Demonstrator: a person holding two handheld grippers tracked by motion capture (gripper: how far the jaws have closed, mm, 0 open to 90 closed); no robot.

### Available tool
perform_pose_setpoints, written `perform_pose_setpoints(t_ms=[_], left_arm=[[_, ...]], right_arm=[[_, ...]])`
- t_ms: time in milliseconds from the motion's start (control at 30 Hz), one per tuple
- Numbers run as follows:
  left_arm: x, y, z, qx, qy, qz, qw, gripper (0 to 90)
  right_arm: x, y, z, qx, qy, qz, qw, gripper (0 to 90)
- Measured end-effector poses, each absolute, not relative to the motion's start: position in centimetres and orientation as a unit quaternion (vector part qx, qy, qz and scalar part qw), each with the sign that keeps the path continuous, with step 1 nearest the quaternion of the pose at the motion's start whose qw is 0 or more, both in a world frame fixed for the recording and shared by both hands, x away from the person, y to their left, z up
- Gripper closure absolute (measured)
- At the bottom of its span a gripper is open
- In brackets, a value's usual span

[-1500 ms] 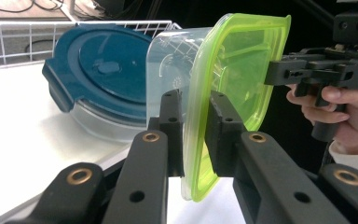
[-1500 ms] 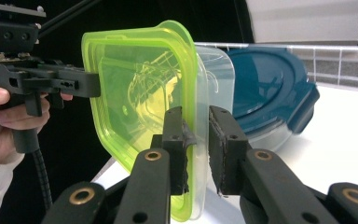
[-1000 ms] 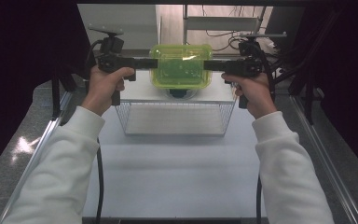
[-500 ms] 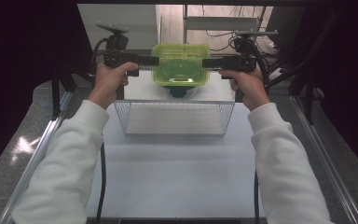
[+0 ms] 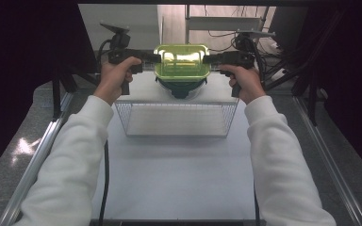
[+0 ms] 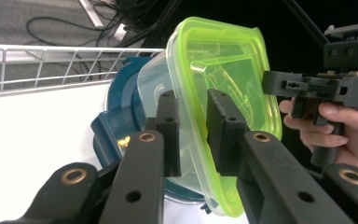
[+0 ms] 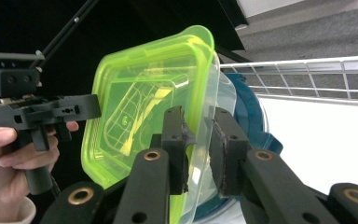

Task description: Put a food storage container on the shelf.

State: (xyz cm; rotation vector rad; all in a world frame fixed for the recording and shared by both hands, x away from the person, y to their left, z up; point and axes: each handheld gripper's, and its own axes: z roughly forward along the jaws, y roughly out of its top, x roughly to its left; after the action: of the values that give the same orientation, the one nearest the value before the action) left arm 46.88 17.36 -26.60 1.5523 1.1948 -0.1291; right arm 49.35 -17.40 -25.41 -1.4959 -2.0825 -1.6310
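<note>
A clear tub with a yellow-green lid [image 5: 182,61] hangs between my two grippers, behind the wire basket. My left gripper [image 5: 158,57] pinches its left rim and my right gripper [image 5: 206,59] its right rim. In the left gripper view the pads [image 6: 168,126] sit on either side of the tub's edge [image 6: 223,70]. The right gripper view has that gripper [image 7: 198,144] clamped on the tub's rim [image 7: 135,107]. Both pairs of jaws have just been opening slightly, with the rim still touching the pads. Right beneath the tub sits a dark blue round container [image 5: 181,88]; contact cannot be told.
A wire basket [image 5: 176,117] stands on the white table [image 5: 179,179], between the person and the tub. Metal rails [image 5: 42,155] run along both table sides. Cables and dark frame legs [image 5: 287,70] crowd the far side.
Both hands have carried the green-lidded tub farther away, past the basket's back edge, and lower toward the blue container.
</note>
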Motion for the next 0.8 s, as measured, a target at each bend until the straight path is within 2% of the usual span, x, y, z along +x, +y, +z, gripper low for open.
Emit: perform_pose_setpoints(t_ms=[200, 400, 500, 567, 633, 667, 800], left_arm=[[48.4, 17.9, -27.8, 0.636, 0.52, -0.091, 0.562, 71.9], [48.8, 17.6, -28.2, 0.633, 0.522, -0.082, 0.566, 68.4], [48.7, 17.5, -28.3, 0.633, 0.522, -0.076, 0.567, 65.2], [48.7, 17.5, -28.3, 0.634, 0.522, -0.067, 0.567, 55.8], [48.5, 17.5, -28.1, 0.631, 0.528, -0.053, 0.567, 40.1], [48.4, 17.6, -28.0, 0.631, 0.525, -0.047, 0.569, 35.9], [47.5, 18.0, -27.4, 0.631, 0.517, -0.02, 0.578, 27.8]], right_arm=[[50.5, -17.3, -26.3, -0.515, -0.663, -0.538, 0.079, 72.2], [50.9, -17.4, -26.7, -0.521, -0.652, -0.543, 0.093, 69.3], [50.8, -17.4, -26.9, -0.515, -0.658, -0.541, 0.094, 65.2], [50.8, -17.3, -26.9, -0.511, -0.657, -0.547, 0.093, 56.0], [50.5, -17.2, -26.8, -0.507, -0.657, -0.552, 0.078, 46.8], [50.3, -17.2, -26.6, -0.505, -0.659, -0.553, 0.067, 44.5], [49.2, -17.0, -25.6, -0.483, -0.675, -0.557, 0.02, 34.3]])
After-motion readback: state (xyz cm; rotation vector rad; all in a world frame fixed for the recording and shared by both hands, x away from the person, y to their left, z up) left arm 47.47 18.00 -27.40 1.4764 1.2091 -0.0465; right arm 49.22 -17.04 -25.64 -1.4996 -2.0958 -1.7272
